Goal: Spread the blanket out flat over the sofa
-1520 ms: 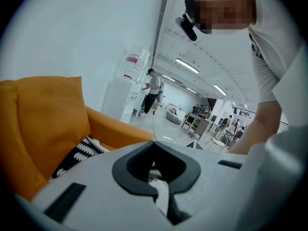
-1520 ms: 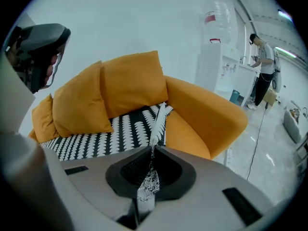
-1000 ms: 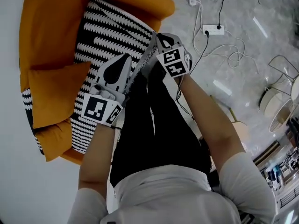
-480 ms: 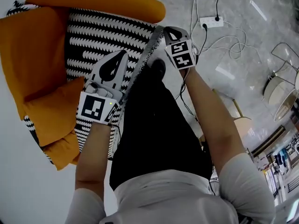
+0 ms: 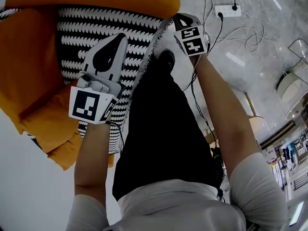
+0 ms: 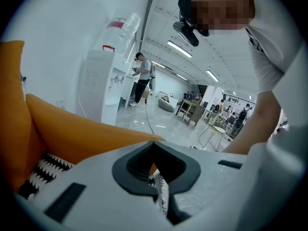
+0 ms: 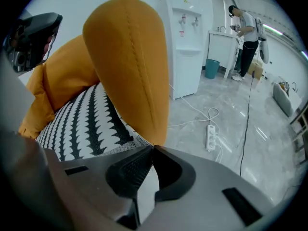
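Black-and-white zigzag-patterned woven blanket (image 5: 91, 28) is draped over the seat of the orange upholstered sofa (image 5: 29, 61), and its near edge is lifted and stretched between the two claws. On the left, the left claw (image 5: 119, 38) is seen closed on that edge, with a strip of patterned fabric pinched in it. On the right, the right claw (image 5: 179, 21) is likewise clamped shut on the pale hem, close to the rounded orange sofa arm (image 7: 130, 61). For the step to be done well, both grips should be held firm. The edge should be drawn taut and level, then lowered evenly over the seat front so that no folds are left. The white power strip (image 7: 210, 134) on the grey floor is best kept clear of underfoot.
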